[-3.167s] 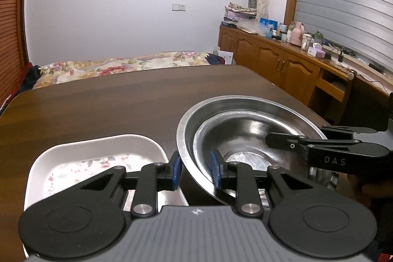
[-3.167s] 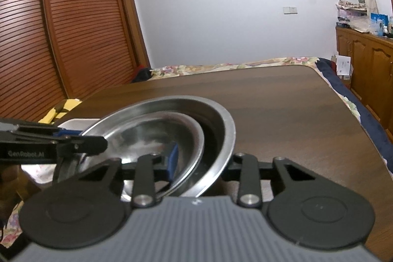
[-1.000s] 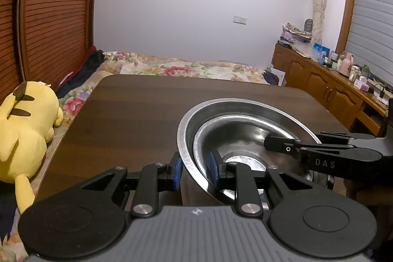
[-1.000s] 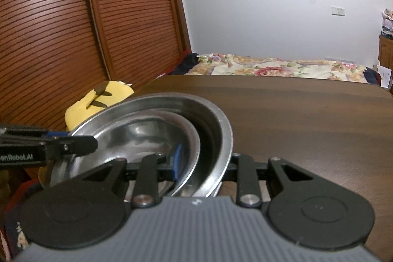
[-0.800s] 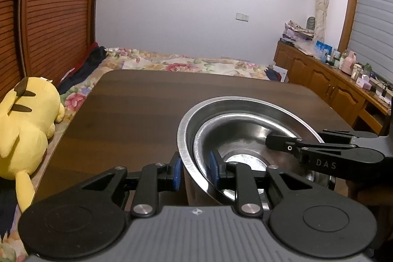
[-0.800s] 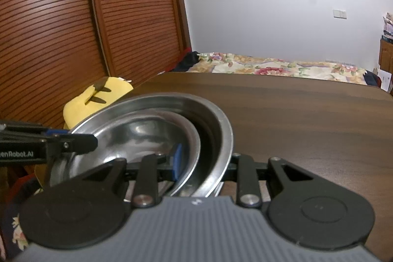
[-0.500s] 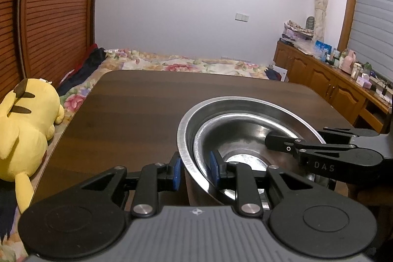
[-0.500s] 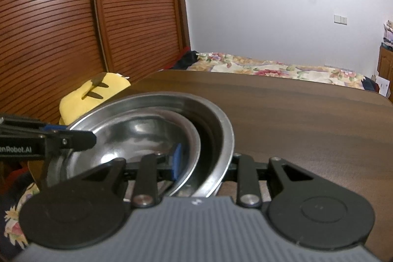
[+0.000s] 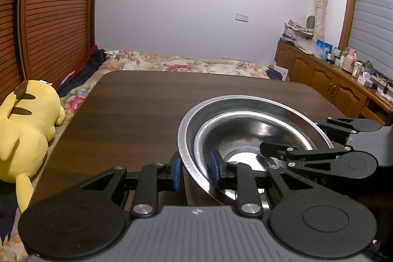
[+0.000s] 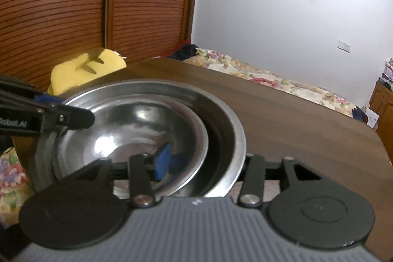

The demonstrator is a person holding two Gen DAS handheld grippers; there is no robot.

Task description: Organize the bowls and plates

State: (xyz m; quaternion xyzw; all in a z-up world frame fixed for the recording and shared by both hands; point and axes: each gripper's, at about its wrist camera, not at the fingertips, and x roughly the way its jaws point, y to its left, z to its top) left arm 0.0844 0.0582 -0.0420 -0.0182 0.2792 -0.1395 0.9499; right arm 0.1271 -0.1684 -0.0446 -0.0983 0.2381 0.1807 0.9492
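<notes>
My right tongs [image 10: 203, 161] are opening off the rim of the nested bowls [image 9: 248, 136] on the table [image 9: 137, 109], where they had clamped, while my left tongs [image 9: 195, 170] stay clamped, so the stack looks placed.

Two nested round steel bowls [image 9: 248, 114], polished and mirror-glossy. Dark brown wooden table [image 9: 137, 109], smooth, satin sheen. Yellow plush toy [image 9: 22, 129] at left, soft fuzzy cloth.
</notes>
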